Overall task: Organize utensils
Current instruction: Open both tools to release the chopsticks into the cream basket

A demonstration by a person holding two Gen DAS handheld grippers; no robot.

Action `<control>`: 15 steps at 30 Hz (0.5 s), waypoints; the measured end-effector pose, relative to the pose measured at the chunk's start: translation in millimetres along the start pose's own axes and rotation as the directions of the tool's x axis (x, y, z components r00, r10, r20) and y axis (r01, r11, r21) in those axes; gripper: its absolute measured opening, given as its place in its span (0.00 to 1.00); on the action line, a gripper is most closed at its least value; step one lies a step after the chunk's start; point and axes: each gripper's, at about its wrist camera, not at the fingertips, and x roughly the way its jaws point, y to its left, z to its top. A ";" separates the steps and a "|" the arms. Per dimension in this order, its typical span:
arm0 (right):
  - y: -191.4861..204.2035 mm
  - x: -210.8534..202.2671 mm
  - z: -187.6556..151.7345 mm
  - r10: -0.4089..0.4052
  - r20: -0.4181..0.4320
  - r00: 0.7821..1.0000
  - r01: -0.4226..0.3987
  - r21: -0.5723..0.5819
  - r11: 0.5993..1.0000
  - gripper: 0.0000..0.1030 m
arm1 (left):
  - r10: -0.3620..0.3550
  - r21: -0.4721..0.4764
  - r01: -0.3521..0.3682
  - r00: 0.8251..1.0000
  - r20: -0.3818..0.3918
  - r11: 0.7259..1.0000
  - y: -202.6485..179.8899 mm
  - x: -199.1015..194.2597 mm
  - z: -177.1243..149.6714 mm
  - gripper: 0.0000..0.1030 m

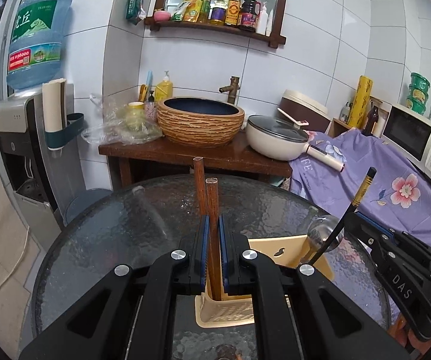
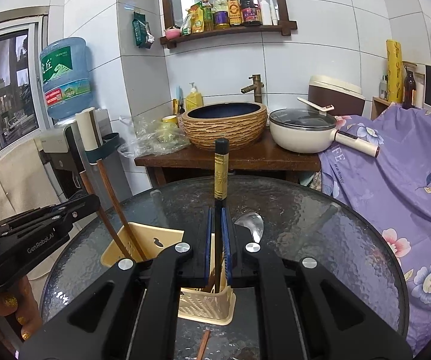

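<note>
Through the left wrist view, saw the left gripper (image 1: 214, 228) clamped on a pair of brown wooden chopsticks (image 1: 212, 204), held upright, lower ends already down inside the beige perforated plastic utensil holder (image 1: 224, 312) standing on the round textured glass table (image 1: 110, 225). Off to the right, glimpsed the right gripper (image 1: 353, 214) pinching a black chopstick with a gold band (image 1: 362, 192), slanting into the same holder, with a clear ladle-shaped spoon (image 1: 323, 228) just behind it.

From the right wrist view, found the right gripper (image 2: 218, 228) closed tight on the black chopstick with a gold band (image 2: 221, 174), tip reaching into the near compartment of the holder (image 2: 206, 306). Left gripper (image 2: 91, 202) at the left, holding the wooden chopsticks (image 2: 116, 219) angled into the far compartment. Noticed one more reddish-brown stick (image 2: 202, 345) lying on the glass below the holder.

Judged the step as seating both loads in the holder. Next called for parting both sets of fingers and lifting straight up, clear of the upright handles, without tipping the light holder.
</note>
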 end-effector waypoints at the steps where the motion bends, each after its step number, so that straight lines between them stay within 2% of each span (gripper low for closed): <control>1: -0.7 0.6 0.0 -0.001 0.000 1.000 0.001 0.002 1.000 0.07 | -0.002 0.002 0.002 1.000 0.000 1.000 -0.2 -0.2 0.0 0.06; 7: -2.0 -3.1 1.7 -0.012 0.024 1.000 0.012 0.002 1.000 0.08 | -0.014 -0.006 0.014 1.000 -0.002 1.000 1.0 -1.9 1.2 0.10; 9: -1.4 -4.5 1.4 -0.020 0.030 0.999 0.020 -0.012 1.000 0.09 | -0.010 0.004 0.010 1.000 0.010 1.000 0.2 -5.4 1.3 0.22; 10: -1.9 -5.2 1.2 -0.023 0.032 0.999 0.023 -0.015 1.000 0.14 | -0.008 0.008 0.008 1.000 0.016 1.000 -0.5 -7.1 0.9 0.24; 11: -2.7 -6.5 0.2 -0.026 0.036 0.999 0.027 -0.017 0.999 0.30 | -0.005 0.011 0.005 1.000 0.024 1.000 -0.6 -9.3 0.8 0.29; 13: -5.3 -10.4 -1.6 -0.029 0.054 0.998 0.030 -0.009 1.000 0.53 | -0.002 0.019 0.001 0.999 0.045 1.000 -0.6 -16.7 -0.2 0.35; 15: -8.6 -17.3 -4.2 -0.038 0.080 0.996 0.038 0.001 0.999 0.53 | -0.006 0.026 0.004 0.998 0.062 1.000 -0.7 -25.0 -1.5 0.43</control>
